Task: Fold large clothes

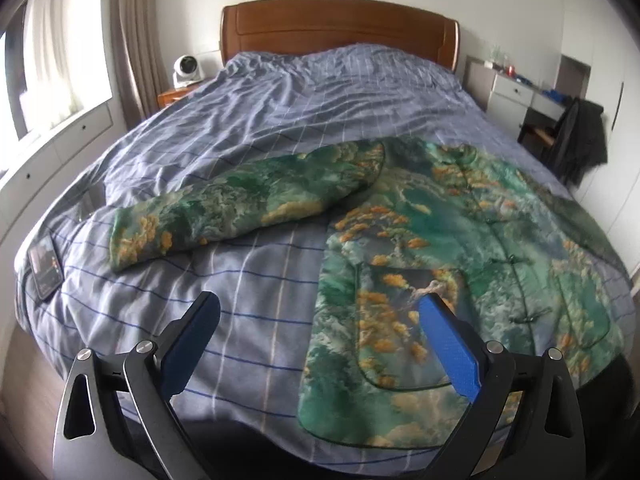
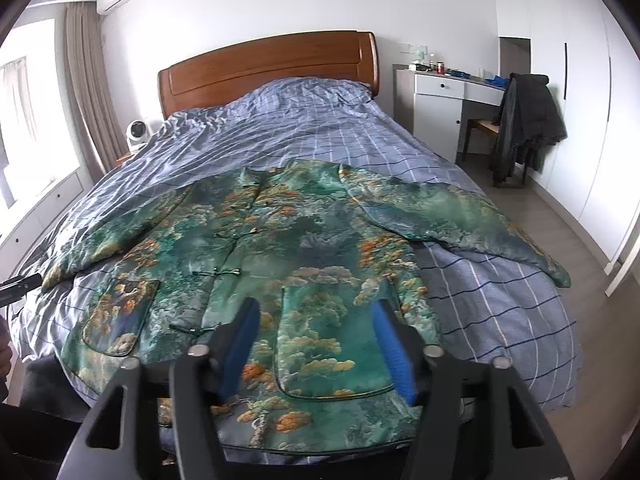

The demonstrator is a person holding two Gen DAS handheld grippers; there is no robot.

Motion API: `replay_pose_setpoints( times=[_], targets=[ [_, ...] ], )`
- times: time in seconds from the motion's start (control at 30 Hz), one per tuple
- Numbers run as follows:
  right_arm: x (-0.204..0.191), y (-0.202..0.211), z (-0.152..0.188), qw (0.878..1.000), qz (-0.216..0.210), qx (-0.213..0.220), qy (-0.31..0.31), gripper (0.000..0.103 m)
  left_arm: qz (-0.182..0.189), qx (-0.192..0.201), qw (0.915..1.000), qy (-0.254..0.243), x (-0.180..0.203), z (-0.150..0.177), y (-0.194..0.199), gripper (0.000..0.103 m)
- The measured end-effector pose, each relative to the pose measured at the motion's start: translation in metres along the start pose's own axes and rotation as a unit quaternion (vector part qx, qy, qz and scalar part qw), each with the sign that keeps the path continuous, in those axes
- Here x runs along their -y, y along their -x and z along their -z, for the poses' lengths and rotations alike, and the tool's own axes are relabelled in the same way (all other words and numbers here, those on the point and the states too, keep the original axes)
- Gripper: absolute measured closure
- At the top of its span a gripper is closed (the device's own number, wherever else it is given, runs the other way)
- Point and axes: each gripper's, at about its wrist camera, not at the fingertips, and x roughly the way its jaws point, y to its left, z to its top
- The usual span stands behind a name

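Note:
A green jacket [image 2: 288, 248] with orange and cloud patterns lies spread flat, front up, on the bed, hem toward me. It also shows in the left wrist view [image 1: 472, 248]. Its left sleeve [image 1: 240, 208] stretches out to the left; its right sleeve [image 2: 460, 216] stretches out to the right. My left gripper [image 1: 320, 312] is open and empty, above the bedding beside the jacket's left hem. My right gripper [image 2: 316, 312] is open and empty, above the jacket's right pocket near the hem.
The bed has a blue checked duvet [image 1: 300, 96] and a wooden headboard [image 1: 340, 28]. A phone [image 1: 45, 266] lies at the bed's left edge. A white desk [image 2: 440, 100] and a chair with a dark coat [image 2: 524, 120] stand at the right. A small fan [image 1: 187, 68] sits left.

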Motion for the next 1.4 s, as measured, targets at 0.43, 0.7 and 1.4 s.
replay_pose_setpoints(
  times=[0.43, 0.7, 1.4],
  targets=[
    [0.022, -0.002, 0.003, 0.998, 0.049, 0.004, -0.028, 0.021, 0.043, 0.008, 0.9990, -0.011, 0.016, 0.014, 0.013, 0.003],
    [0.026, -0.002, 0.003, 0.998, 0.060, 0.015, -0.022, 0.013, 0.046, -0.027, 0.9983, -0.023, 0.029, 0.023, 0.005, 0.003],
    [0.057, 0.000, -0.004, 0.996, 0.083, 0.007, -0.031, 0.010, 0.021, -0.003, 0.9985, -0.050, 0.041, 0.004, 0.019, 0.003]
  ],
)
